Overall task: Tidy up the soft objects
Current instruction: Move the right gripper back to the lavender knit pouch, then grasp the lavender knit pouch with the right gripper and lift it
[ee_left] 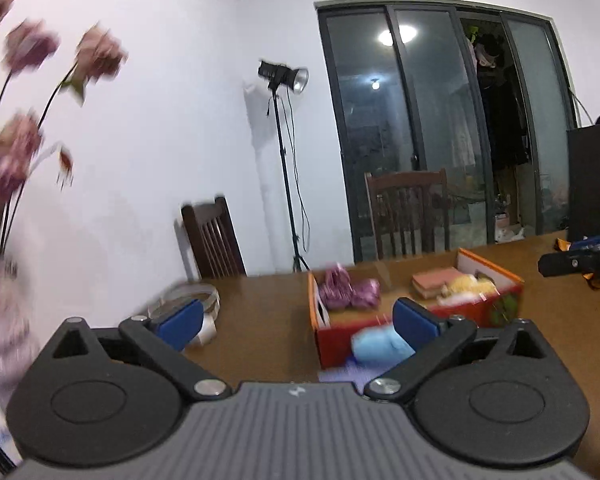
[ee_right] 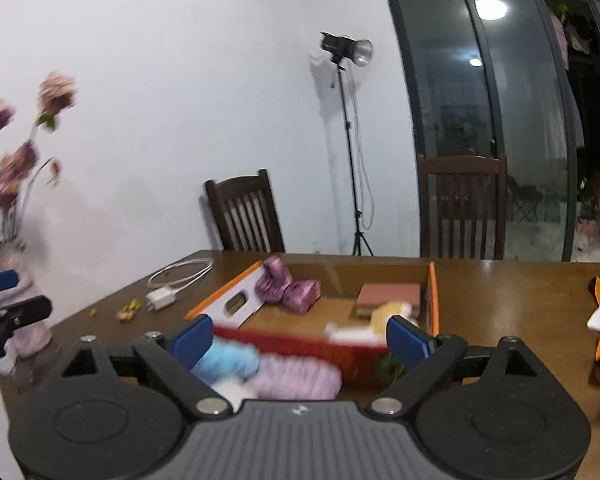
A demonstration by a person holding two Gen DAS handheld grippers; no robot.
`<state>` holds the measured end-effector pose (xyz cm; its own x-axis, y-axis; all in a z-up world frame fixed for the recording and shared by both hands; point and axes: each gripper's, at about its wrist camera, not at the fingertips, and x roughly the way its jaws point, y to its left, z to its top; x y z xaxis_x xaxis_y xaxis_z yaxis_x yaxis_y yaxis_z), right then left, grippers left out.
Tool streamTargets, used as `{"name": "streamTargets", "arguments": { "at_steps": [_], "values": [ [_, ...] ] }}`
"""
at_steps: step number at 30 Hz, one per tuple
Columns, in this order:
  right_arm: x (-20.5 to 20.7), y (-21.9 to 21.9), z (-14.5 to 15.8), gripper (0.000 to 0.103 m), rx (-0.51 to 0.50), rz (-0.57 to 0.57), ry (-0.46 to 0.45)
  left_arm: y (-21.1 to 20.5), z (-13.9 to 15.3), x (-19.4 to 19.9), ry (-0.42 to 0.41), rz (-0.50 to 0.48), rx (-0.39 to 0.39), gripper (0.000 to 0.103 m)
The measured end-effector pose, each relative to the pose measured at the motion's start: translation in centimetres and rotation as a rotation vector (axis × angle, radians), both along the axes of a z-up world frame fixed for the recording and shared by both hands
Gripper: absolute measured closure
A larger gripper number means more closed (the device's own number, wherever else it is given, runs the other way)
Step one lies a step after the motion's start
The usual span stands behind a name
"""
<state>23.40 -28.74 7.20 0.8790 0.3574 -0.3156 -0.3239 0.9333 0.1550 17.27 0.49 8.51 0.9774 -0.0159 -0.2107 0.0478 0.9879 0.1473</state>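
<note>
Right wrist view: brown wooden table (ee_right: 500, 292) fills the lower half, far edge toward two dark chairs and a light stand. Cardboard box (ee_right: 433, 300), orange rim and red near wall, sits mid-table, open at the top. Inside: purple shiny bundle (ee_right: 288, 286) at the far-left corner, pink book-like block (ee_right: 388, 296) at the far-right, yellow-and-white plush (ee_right: 376, 320) against the near wall.

Outside the box, touching or just short of its near wall: lilac soft piece (ee_right: 296, 378), light blue soft piece (ee_right: 230, 360) at its left. Both blurred; exact shape not readable. White charger and cable (ee_right: 172, 284) lie toward the table's left edge, small scraps beside them. Vase of pink flowers (ee_left: 16, 92) at the far left edge.

Right tongs (ee_right: 300, 340): jaws wide apart, empty, the two loose pieces low between them. Left tongs (ee_left: 296, 320): jaws also wide apart, empty; the blue piece (ee_left: 380, 346) sits just beside the right pad.

Judgement: sorting partly done, several soft things boxed, two still out. Step in hand looks like the approach to a pick. Next move calls for lowering onto one piece only, closing gently, then lifting clear over the red wall. Risk: catching both pieces together.
</note>
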Motion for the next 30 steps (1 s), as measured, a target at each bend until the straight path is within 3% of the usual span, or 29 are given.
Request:
{"name": "streamTargets", "arguments": {
  "at_steps": [3,7,14,20,26,29,30],
  "values": [
    [-4.0,0.4,-2.5,0.007,0.007,-0.003,-0.007,0.6,-2.4,-1.9,0.067,0.004,-0.034,0.000],
    [-7.5,1.0,-5.1,0.002,-0.017,-0.021,0.067,0.8,-5.4,-2.9,0.146,0.009,-0.011,0.000],
    [-7.2,3.0,-6.0,0.002,-0.068,-0.009,0.088,1.8,-6.7,-0.7,0.217,0.004,-0.077,0.000],
    [-4.6,5.3,-7.1,0.007,-0.015,0.079,0.154,2.3,-7.9,1.0,0.227,0.043,-0.068,0.000],
    [-0.4,10.7,-8.9,0.018,-0.020,0.226,0.231,5.9,-8.4,2.5,0.245,0.139,-0.111,0.000],
    [2.3,13.5,-9.5,0.035,-0.019,0.255,0.268,7.6,-8.5,2.8,0.247,0.181,-0.122,0.000],
    [3.0,14.2,-9.8,0.048,-0.024,0.265,0.281,8.1,-8.5,2.8,0.247,0.190,-0.125,0.000]
  ]
}}
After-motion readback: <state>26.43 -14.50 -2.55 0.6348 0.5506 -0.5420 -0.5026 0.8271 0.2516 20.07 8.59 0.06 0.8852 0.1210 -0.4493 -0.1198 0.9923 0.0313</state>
